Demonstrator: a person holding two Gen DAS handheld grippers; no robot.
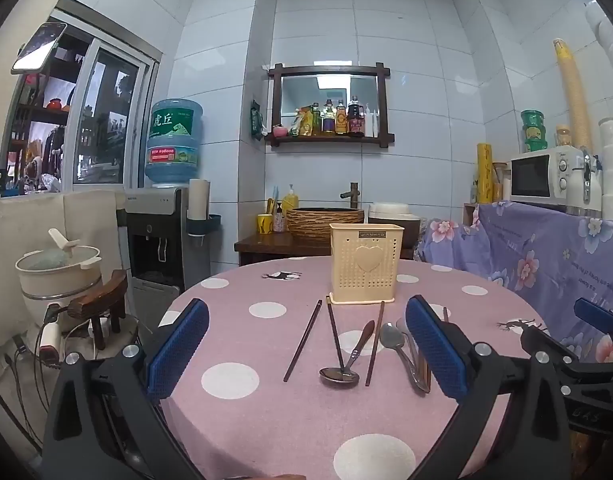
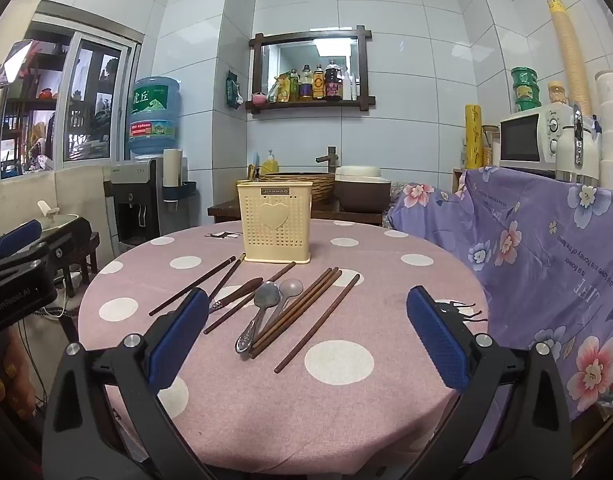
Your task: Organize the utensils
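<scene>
While both grippers hovered over the near edge, this was the layout:

Table [image 2: 346,420]: round, under a pink cloth with white dots; it carried every item below.
Holder [image 2: 275,227]: one cream plastic box, upright at the far middle of the table, perforated walls, a raised heart on the front, a dark label at the rim.
Left gripper [image 1: 306,344]: blue-padded fingers [image 1: 177,350] stood wide apart, nothing between the pads.
Right gripper [image 2: 306,338]: fingers [image 2: 436,338] likewise wide apart, gripping nothing.
Chopsticks [image 2: 296,312]: dark brown wood, seven counted in the right view, loose in front of the holder; three lay bunched together, the rest singly and fanned out.
Metal spoons [image 2: 262,306]: two, silver, side by side among the chopsticks, bowls toward the holder.
Wooden spoon [image 2: 242,288]: one, brown, left of the metal pair.
Ladle spoon [image 1: 338,374]: one, dark bowl nearest the left gripper, handle crossing the wooden spoon.
</scene>
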